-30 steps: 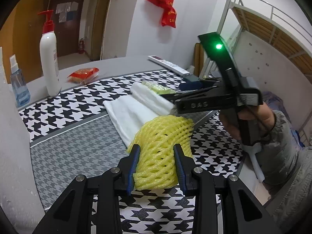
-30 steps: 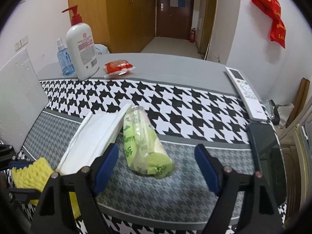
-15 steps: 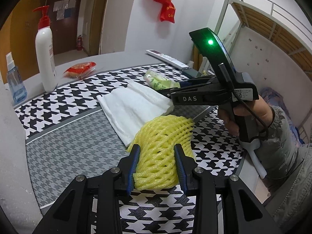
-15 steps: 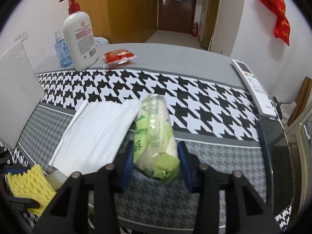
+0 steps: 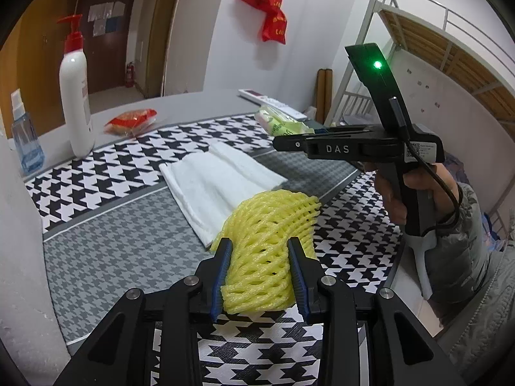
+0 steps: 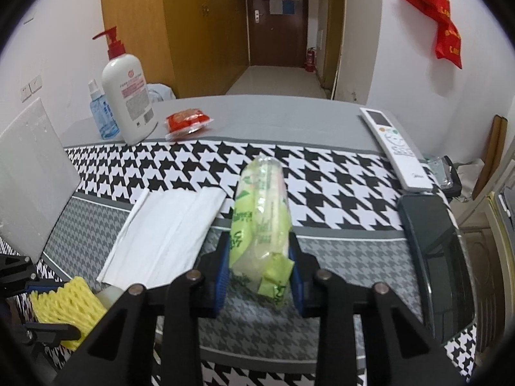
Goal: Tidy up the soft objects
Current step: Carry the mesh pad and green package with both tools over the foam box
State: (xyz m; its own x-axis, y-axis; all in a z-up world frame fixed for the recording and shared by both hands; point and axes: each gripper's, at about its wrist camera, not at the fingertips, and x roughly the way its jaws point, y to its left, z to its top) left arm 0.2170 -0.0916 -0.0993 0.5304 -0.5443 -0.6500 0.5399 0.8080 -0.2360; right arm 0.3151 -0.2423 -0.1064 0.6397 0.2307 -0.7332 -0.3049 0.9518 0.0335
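Observation:
My left gripper (image 5: 259,273) is shut on a yellow foam net sleeve (image 5: 270,244) and holds it over the houndstooth tablecloth; the sleeve also shows in the right wrist view (image 6: 62,308). My right gripper (image 6: 260,270) is shut on a green plastic tissue pack (image 6: 262,222) and holds it lifted above the cloth. In the left wrist view the pack (image 5: 278,124) sticks out past the right gripper's black body (image 5: 354,148). A folded white towel (image 5: 219,183) lies flat on the cloth between the two; it also shows in the right wrist view (image 6: 167,231).
A white pump bottle (image 6: 127,99) and a blue spray bottle (image 6: 103,112) stand at the far left. A red snack packet (image 6: 186,120) lies near them. A white remote (image 6: 394,148) and a dark tablet (image 6: 428,244) lie at the right edge. A grey board (image 6: 30,173) stands at the left.
My right gripper closed on the green tissue pack and lifted it off the cloth, away from the towel. My left gripper kept its hold on the yellow sleeve.

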